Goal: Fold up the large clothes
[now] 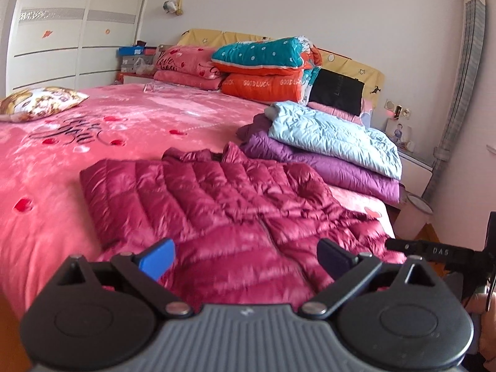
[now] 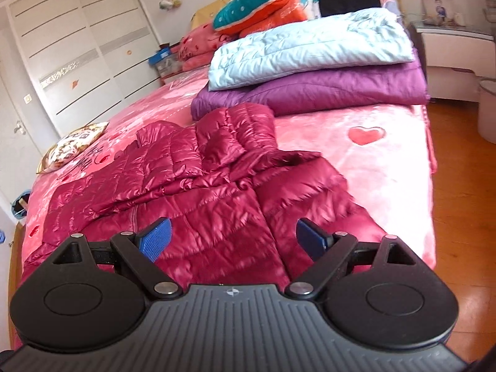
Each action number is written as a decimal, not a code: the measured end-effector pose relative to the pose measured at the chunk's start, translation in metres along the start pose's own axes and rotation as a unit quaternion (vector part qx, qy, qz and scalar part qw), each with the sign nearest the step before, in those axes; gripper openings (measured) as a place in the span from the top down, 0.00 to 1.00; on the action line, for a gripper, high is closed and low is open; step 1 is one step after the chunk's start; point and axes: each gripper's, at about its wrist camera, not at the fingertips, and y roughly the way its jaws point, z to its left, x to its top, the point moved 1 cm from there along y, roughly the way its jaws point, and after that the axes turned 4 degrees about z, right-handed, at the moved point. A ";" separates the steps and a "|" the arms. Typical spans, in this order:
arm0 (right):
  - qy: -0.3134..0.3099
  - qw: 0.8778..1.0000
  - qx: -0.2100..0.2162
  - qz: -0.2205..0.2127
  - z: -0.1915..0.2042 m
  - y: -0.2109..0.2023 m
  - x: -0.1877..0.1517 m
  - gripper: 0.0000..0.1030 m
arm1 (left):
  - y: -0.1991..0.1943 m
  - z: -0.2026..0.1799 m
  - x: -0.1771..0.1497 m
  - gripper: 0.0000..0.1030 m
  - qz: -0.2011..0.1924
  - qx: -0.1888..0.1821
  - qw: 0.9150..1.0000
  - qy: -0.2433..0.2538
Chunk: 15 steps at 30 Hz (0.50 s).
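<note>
Jacket point(image 2: 173, 192) near hem hidden behind right gripper point(image 2: 232, 241). Bin point(image 2: 486, 111) beside bed point(image 2: 387, 167) cut by frame edge.

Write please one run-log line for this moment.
left hand-held gripper open | right hand-held gripper open | red down jacket spread on bed, unheld

Ahead of the jaws lies a down jacket point(image 1: 223, 204), its quilted crimson shell glossy and crinkled. The bed cover point(image 1: 93, 142) under it is soft pink plush with a slight sheen. The left gripper point(image 1: 245, 257) and right gripper point(image 2: 232, 238) are matt black plastic with ribbed blue pads point(image 2: 155, 241) and bright metal rivets.
</note>
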 end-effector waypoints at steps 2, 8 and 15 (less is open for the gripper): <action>-0.003 1.000 -0.006 -0.008 0.000 -0.012 -0.006 0.00 | -0.010 0.003 -0.008 0.05 0.007 0.005 1.000 -0.002; 0.002 0.999 -0.019 -0.027 -0.003 -0.041 -0.016 0.00 | -0.034 0.011 -0.029 0.05 0.028 0.024 0.999 -0.016; 0.007 0.999 -0.026 -0.047 -0.005 -0.074 -0.028 0.00 | -0.061 0.015 -0.040 0.05 0.031 0.037 0.999 -0.018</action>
